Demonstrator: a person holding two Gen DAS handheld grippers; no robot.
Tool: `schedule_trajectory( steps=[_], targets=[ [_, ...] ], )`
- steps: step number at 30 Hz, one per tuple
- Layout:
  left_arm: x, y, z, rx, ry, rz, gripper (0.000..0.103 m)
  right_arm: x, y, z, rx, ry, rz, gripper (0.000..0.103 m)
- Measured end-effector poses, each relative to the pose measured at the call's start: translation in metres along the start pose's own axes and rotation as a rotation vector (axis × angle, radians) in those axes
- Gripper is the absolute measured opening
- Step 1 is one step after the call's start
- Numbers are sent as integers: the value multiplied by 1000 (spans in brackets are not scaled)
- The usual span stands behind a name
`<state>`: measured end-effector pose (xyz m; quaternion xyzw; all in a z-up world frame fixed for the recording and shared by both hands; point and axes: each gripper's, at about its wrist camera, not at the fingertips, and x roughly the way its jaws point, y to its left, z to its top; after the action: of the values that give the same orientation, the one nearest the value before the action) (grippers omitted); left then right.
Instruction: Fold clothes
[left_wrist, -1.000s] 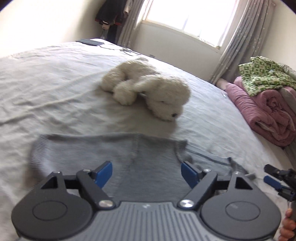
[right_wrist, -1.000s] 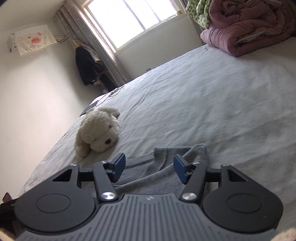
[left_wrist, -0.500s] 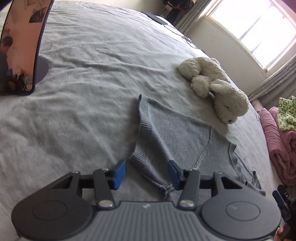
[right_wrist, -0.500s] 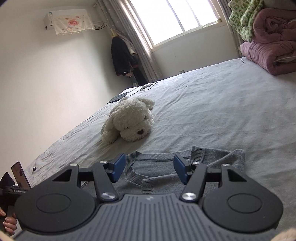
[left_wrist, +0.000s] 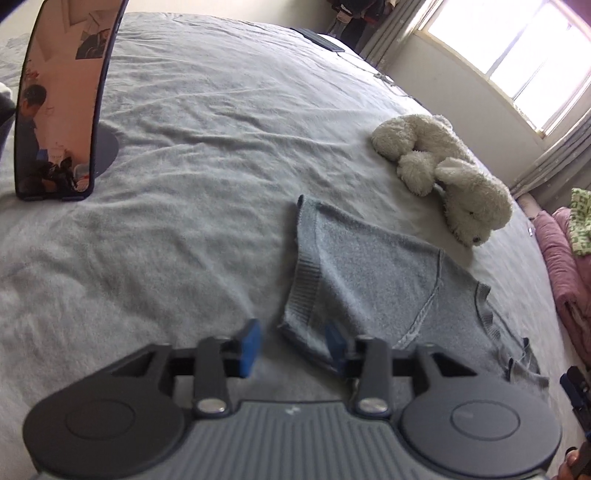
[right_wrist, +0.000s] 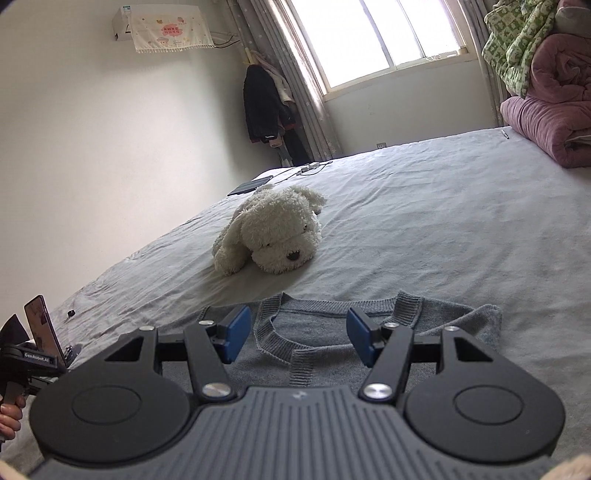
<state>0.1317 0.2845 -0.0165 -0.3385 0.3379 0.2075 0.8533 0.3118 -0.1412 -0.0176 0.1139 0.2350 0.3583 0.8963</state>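
Note:
A grey knit sweater (left_wrist: 369, 280) lies flat on the bed, partly folded. My left gripper (left_wrist: 291, 347) hovers low at the near corner of its ribbed hem. Its jaws are opening; the hem corner sits between the blue pads (left_wrist: 248, 349), and the left pad stands clear of the cloth. In the right wrist view, my right gripper (right_wrist: 298, 334) stands open over the sweater (right_wrist: 325, 328), with the ribbed neckline lying between its fingers and neither pad pressing on it.
A white plush dog (left_wrist: 443, 173) (right_wrist: 273, 232) lies just beyond the sweater. A phone on a stand (left_wrist: 59, 99) is propped at the left of the bed. Rolled purple quilts (right_wrist: 546, 122) sit on the right edge. Wrinkled grey bedsheet (left_wrist: 184, 147) stretches all around.
My left gripper swung left from over the sweater's middle to its hem corner and dipped; its jaws narrowed, then widened again. The right gripper rolled level and stays open over the neckline.

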Motion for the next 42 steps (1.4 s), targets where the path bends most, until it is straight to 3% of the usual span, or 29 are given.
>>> schedule_trajectory(
  steps=[4,13,15,16,21,29,34,42],
  targets=[
    [16,9,23,-28,-71,-3,65,0,-3,0,25,0,19,63],
    [56,5,34,70,-194,-80,61,8,-11,-6,111,26,57,63],
    [61,4,35,79,-192,-104,36,10,-10,-7,119,36,70,63],
    [64,3,37,75,-159,-121,3,10,-8,-8,114,39,72,63],
    [46,-23,41,120,-129,-157,3,12,-6,-10,136,45,91,63],
    [16,-99,30,232,-86,-247,3,12,-6,-11,177,61,144,63],
    [24,-145,10,280,-30,-305,3,15,-12,-12,245,95,208,65],
    [55,-196,-34,337,84,-356,4,24,-40,-20,490,149,321,67]
  ],
)
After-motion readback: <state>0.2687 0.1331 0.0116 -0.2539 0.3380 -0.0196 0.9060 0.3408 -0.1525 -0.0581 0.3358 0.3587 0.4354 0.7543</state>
